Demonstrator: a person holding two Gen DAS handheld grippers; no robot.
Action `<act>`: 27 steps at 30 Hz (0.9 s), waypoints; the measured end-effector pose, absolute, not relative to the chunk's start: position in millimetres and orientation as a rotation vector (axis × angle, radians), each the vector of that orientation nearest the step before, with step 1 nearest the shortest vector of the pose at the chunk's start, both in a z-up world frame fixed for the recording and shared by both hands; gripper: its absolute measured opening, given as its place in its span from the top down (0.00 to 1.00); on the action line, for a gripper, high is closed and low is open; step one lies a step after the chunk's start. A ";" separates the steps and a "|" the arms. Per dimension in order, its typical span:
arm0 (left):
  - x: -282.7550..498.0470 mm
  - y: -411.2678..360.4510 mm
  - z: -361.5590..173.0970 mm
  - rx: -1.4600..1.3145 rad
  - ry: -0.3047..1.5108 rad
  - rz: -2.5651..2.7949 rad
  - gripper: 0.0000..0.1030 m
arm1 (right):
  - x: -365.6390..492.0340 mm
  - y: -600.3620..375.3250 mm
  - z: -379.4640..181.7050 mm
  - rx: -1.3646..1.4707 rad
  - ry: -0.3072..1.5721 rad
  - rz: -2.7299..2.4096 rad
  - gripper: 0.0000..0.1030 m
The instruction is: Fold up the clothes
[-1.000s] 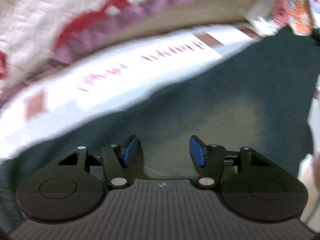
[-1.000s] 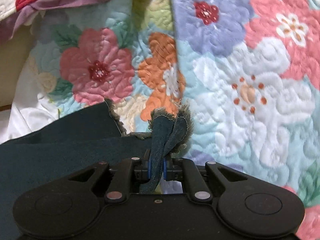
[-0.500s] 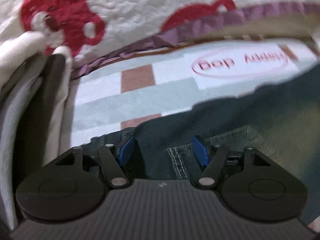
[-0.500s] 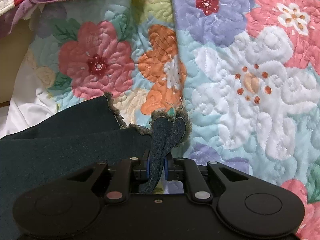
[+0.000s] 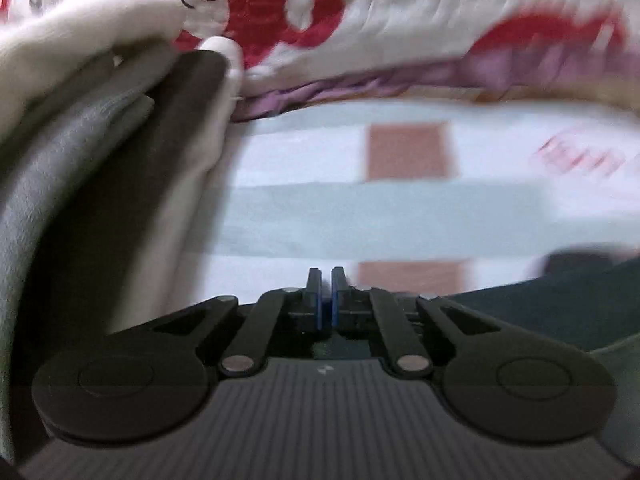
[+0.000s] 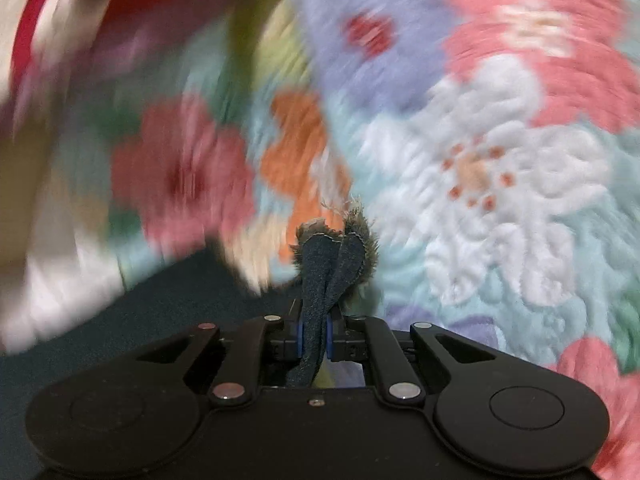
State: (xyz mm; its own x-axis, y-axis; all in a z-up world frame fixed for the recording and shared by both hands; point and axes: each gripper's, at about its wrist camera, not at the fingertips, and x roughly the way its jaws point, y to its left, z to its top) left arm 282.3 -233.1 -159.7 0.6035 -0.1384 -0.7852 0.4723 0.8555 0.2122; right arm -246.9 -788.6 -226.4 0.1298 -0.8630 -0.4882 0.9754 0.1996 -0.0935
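The dark blue jeans [image 5: 568, 304] lie at the lower right of the left wrist view, partly hidden under the gripper body. My left gripper [image 5: 325, 292] has its blue pads almost together; dark denim shows low behind them, but whether cloth is pinched I cannot tell. My right gripper [image 6: 314, 336] is shut on the frayed hems of the jeans [image 6: 334, 252], which stick up between the pads. The rest of the jeans [image 6: 140, 312] trails off to the lower left.
A stack of folded clothes [image 5: 100, 152] in white, grey and black stands at the left. A white and pale green checked sheet [image 5: 400, 216] lies ahead. A quilt with red bears [image 5: 280, 8] is behind it. A floral quilt [image 6: 500, 160] fills the right wrist view.
My left gripper has gone from wide open over the jeans' waist to shut and has swung left. My right gripper keeps its hold on the hems and is moving; its view is blurred.
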 end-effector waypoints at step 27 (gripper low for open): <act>65.1 -364.4 -134.9 0.277 1.145 -1.536 0.64 | -262.8 -804.8 -222.2 0.428 0.524 -1.361 0.88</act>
State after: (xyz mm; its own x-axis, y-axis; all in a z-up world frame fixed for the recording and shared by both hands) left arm 65.1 -364.4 -134.9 -0.3287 -0.6263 -0.7069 0.8563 0.1182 -0.5028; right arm -262.8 -804.8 -222.2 0.1261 -0.8020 -0.5839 0.9864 0.1636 -0.0118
